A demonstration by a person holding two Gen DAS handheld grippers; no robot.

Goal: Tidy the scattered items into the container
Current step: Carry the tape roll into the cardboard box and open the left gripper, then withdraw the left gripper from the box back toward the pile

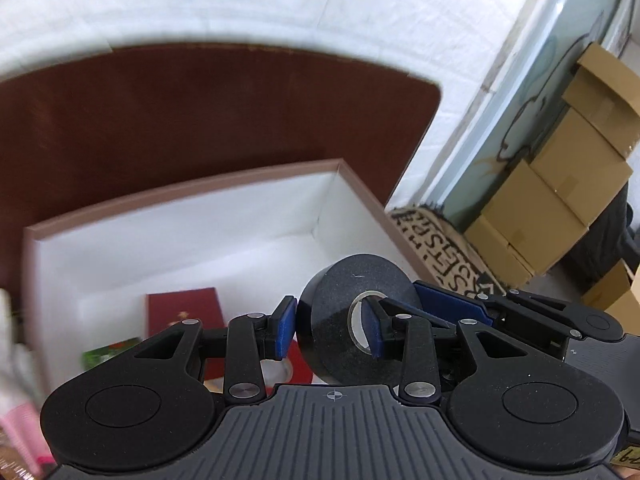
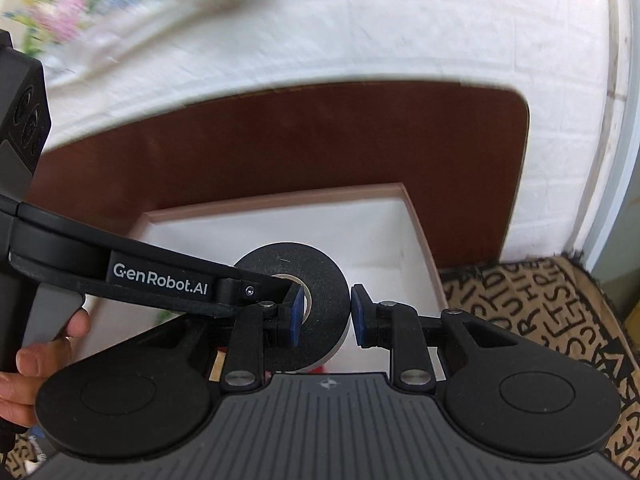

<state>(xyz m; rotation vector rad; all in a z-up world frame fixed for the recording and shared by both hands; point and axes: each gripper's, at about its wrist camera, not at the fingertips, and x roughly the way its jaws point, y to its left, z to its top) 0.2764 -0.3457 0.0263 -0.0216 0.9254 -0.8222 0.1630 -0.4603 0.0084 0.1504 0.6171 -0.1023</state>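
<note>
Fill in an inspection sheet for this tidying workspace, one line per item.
Surface: brown mat on white cloth.
Job's things: black tape roll held above the open box; a red booklet and a green item lie inside.
Clutter: blurred pink object at the left edge.
Grippers: right gripper clamps the roll's wall, one finger in the core; left gripper straddles the wall, apparently not pressing.
Cables: nothing seen.
Surroundings: cardboard boxes, lettered rug, painted wall.
</note>
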